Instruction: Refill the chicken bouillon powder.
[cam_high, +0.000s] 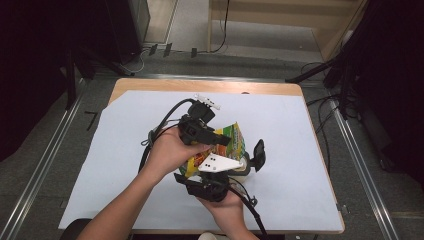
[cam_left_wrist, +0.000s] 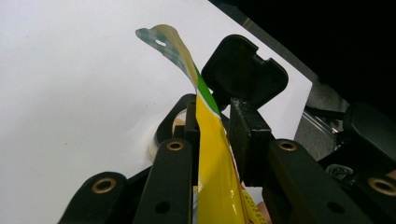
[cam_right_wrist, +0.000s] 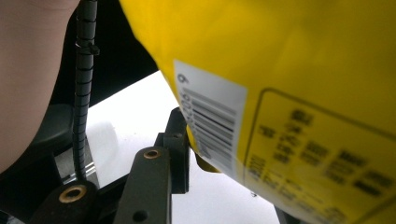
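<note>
Yellow snack bag (cam_high: 234, 142) between both grippers

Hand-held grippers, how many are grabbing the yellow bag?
2. The left hand-held gripper pinches the yellow snack bag near its top edge. The right hand-held gripper grips the bag's lower part, its jaws on either side of the barcode end.

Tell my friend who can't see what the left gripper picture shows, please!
A thin yellow and green packet stands on edge between the two black jaws of the left gripper, which are closed on it. Its top end curls over to the left, above a white table cover. Just behind it is a black jaw of the right gripper.
</note>
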